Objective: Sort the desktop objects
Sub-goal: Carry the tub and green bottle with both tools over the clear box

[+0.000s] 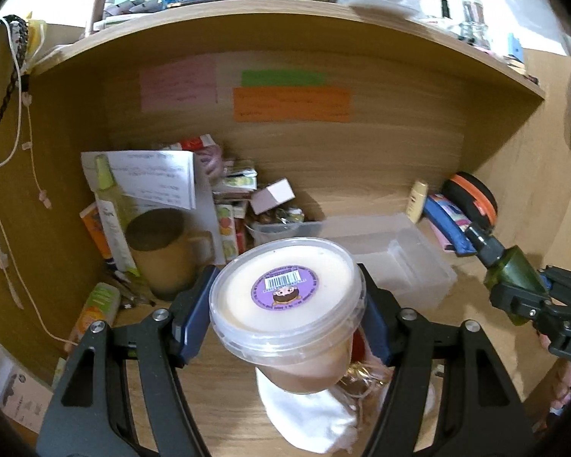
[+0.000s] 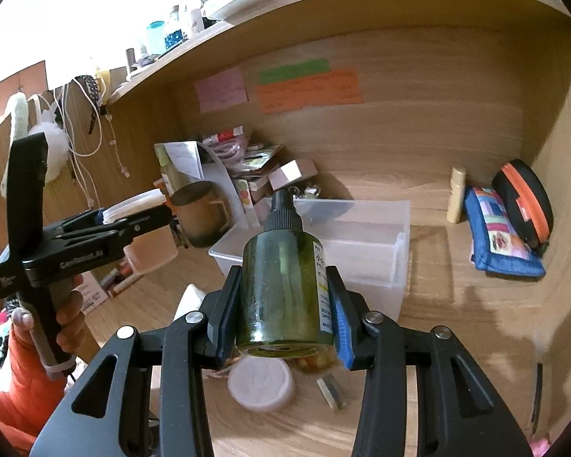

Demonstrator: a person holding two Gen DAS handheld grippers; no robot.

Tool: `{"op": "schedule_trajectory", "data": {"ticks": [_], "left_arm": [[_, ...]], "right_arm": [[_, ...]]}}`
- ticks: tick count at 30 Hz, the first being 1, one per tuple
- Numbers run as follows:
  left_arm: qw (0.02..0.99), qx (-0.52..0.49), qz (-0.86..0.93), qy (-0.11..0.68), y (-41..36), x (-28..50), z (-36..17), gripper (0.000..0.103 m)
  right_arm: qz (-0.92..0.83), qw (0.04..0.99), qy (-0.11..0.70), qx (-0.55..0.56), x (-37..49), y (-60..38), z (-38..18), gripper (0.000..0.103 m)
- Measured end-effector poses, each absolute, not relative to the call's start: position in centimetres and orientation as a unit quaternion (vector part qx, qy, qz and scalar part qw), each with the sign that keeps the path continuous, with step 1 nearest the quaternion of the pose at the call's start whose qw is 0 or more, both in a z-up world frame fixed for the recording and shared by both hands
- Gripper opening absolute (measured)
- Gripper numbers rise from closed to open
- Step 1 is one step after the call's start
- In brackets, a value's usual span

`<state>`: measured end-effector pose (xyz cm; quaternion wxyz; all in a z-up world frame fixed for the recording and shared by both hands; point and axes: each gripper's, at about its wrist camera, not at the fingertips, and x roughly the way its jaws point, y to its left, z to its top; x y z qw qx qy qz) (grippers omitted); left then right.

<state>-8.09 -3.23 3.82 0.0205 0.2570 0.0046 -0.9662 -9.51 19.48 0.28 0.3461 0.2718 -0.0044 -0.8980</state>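
Left gripper [image 1: 287, 316]: jaws clamped on the sides of a tub [image 1: 287, 297], lower middle of the left wrist view, held above the desk [image 1: 228, 381], apparently so it can be carried to a sorting spot.
Tub: clear plastic, lid on, cream-coloured contents, round purple barcode sticker on top; tilted toward the camera.
Right gripper [image 2: 283, 312]: jaws closed on the body of a bottle [image 2: 285, 285], centre of the right wrist view, nozzle pointing away toward the bin [image 2: 361, 243].
Bottle: dark green see-through plastic, black spray top, white label with print down one side.
Bin: clear, open-topped, nothing visible inside, on the desk just beyond both held things; probably where they are headed.
Desk clutter: a brown mug [image 1: 163, 251], papers and small boxes at left; a blue pouch [image 2: 502, 240] at right.
Under the bottle: a round white lid [image 2: 260, 384] on the desk.
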Motion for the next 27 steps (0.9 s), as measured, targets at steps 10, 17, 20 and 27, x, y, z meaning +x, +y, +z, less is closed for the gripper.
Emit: {"op": "schedule_trajectory", "data": {"ticks": [10, 17, 20, 27], "left_arm": [[0.012, 0.252, -0.968, 0.017, -5.2, -10.7, 5.0, 0.068], [-0.003, 0.258, -0.966, 0.021, -5.7, -13.8, 5.3, 0.068], [-0.010, 0.263, -0.965, 0.020, -5.7, -15.3, 5.1, 0.068], [-0.027, 0.293, -0.956, 0.020, -5.1, -19.4, 3.1, 0.068]], "right_arm": [[-0.902, 0.337, 0.014, 0.270, -12.9, 17.9, 1.3, 0.038], [-0.901, 0.331, 0.019, 0.279, -16.3, 16.8, 1.3, 0.038], [-0.900, 0.328, 0.019, 0.288, -18.1, 16.4, 0.9, 0.038], [-0.885, 0.341, -0.017, 0.318, -22.2, 14.7, -0.3, 0.038]]}}
